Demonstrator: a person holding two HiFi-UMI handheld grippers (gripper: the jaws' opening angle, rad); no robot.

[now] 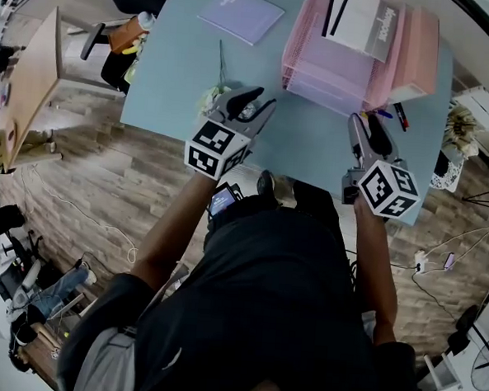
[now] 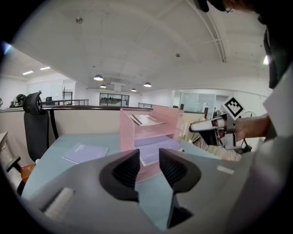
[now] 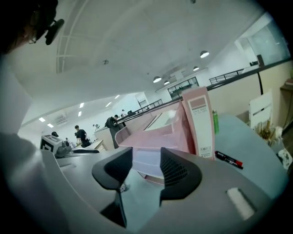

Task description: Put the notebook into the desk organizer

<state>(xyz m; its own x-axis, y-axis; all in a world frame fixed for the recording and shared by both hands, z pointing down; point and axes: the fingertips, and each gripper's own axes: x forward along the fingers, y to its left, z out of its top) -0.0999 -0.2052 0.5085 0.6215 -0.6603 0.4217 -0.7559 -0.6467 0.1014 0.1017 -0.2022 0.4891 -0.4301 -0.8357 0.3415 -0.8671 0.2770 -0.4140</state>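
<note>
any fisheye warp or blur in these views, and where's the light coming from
Head view: fisheye bows the desk edges, light is even. Left gripper view: black round vignette, ceiling lamps glow, desk organizer reasonably sharp. Right gripper view: same vignette, scene tilted.

1. The table [image 1: 178,71] is showing a plain pale blue-green across the upper frame.
2. The desk organizer [image 1: 418,61], upper right, is showing pink all over, with lavender paper [image 2: 155,145] lying in a lower tray.
3. The notebook [image 1: 241,14], top centre, is showing plain lavender.
4. The left gripper [image 2: 149,157] and right gripper [image 3: 146,157] are showing grey bodies with black ribbed pads.
5. The left cube [image 1: 217,147] and right cube [image 1: 391,190] are carrying black-and-white square markers.
6. The marker pen [image 3: 229,159], right of centre, is showing red and black.
7. The floor [image 1: 88,189], at left, is showing grey-brown wood grain.
</note>
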